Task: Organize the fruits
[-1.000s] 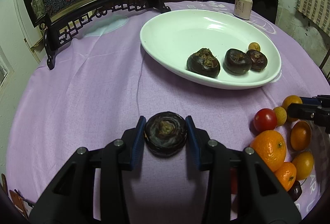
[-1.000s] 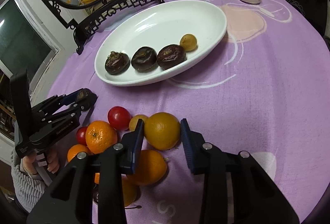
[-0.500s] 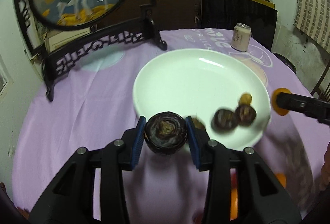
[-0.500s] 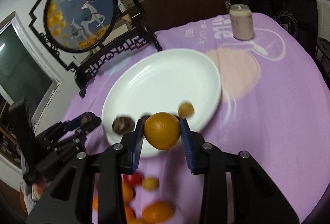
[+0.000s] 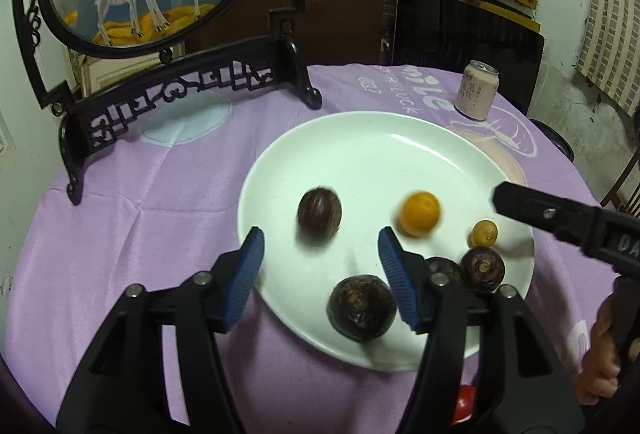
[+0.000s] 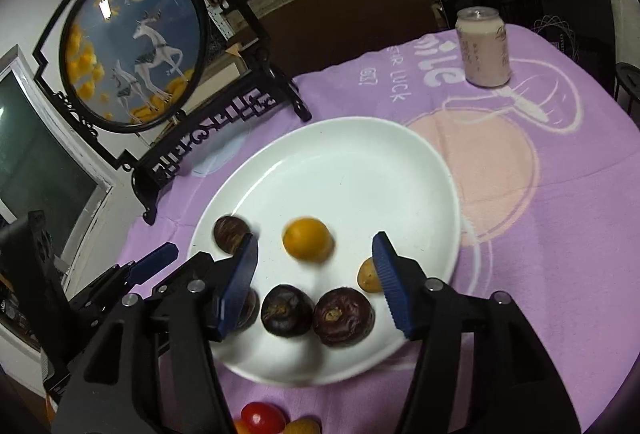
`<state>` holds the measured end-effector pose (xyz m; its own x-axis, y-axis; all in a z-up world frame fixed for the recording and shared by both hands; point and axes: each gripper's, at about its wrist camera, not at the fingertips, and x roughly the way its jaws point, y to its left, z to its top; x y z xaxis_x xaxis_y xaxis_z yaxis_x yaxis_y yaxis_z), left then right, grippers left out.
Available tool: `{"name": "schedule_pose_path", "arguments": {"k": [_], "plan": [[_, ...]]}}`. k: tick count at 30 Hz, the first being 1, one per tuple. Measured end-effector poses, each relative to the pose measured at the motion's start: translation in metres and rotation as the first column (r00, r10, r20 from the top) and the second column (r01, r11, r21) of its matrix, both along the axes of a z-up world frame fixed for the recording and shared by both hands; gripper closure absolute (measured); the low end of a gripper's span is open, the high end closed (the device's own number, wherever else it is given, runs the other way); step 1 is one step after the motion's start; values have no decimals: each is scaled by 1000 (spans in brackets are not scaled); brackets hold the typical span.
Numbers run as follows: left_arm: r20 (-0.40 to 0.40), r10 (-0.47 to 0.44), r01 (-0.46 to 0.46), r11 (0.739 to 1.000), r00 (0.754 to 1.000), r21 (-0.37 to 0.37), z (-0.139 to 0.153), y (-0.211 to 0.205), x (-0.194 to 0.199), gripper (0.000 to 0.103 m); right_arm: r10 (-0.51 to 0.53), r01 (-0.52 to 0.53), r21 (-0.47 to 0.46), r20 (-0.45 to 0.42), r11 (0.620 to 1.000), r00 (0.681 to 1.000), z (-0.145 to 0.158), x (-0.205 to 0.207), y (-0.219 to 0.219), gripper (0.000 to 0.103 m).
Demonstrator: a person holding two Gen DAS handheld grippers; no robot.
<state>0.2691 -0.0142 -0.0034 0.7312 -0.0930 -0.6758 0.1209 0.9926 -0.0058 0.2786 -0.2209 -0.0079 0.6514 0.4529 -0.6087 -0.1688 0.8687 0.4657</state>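
released: chestnut (image 5: 319, 217), orange (image 6: 308, 239) | fingers opening | cloth (image 6: 580, 194): "LUCK"

Round white ceramic plate (image 5: 400, 138) at frame centre on lilac cloth, blurred dark brown ribbed water chestnut (image 5: 319, 217) at its left, blurred round orange citrus (image 5: 419, 213) mid-plate, small yellow kumquat (image 5: 484, 233) right, three dark chestnuts (image 6: 287, 309) along near rim, red cherry tomato (image 6: 262, 418) off-plate at bottom.

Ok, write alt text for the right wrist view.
The right hand-held gripper hangs over a white plate, jaws opening, an orange fruit blurred and loose between them. Dark water chestnuts line the plate's near edge; a can and a deer screen stand behind on purple cloth.
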Motion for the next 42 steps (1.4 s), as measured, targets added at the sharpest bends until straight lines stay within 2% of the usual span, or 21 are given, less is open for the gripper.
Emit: {"name": "schedule_pose_path", "arguments": {"k": [5, 10, 13, 19, 23, 32, 36, 40, 42], "plan": [[-12, 24, -24, 1000, 1000, -2, -5, 16, -25, 31, -9, 9, -9, -30, 1000, 1000, -6, -22, -12, 43], [-56, 39, -40, 999, 998, -9, -17, 33, -50, 29, -7, 8, 11, -81, 1000, 997, -18, -40, -20, 43], [-64, 35, -35, 999, 997, 0, -19, 38, -68, 24, -1, 1, -3, -76, 1000, 997, -18, -56, -24, 41], [-56, -42, 43, 999, 998, 18, -19, 28, -99, 21, -9, 9, 0, -61, 1000, 998, -18, -88, -39, 35], [-43, -106, 107, 994, 993, 20, -17, 13, -110, 18, -2, 3, 3, -59, 1000, 998, -16, -91, -39, 35], [-35, -266, 268, 959, 963, 86, -19, -26, -133, 15, -4, 4, -10, -68, 1000, 998, -18, -91, -39, 35], [-53, -292, 296, 949, 955, 109, -24, -33, -135, 14, -10, 9, -12, -80, 1000, 997, -19, -89, -41, 35], [-80, -280, 288, 949, 957, 127, -32, -33, -131, 14, -7, 6, -15, -81, 1000, 997, -19, -90, -40, 35], [-89, -261, 271, 953, 961, 132, -36, -31, -127, 7, -7, 6, -15, -80, 1000, 997, -19, -89, -41, 35]]}}
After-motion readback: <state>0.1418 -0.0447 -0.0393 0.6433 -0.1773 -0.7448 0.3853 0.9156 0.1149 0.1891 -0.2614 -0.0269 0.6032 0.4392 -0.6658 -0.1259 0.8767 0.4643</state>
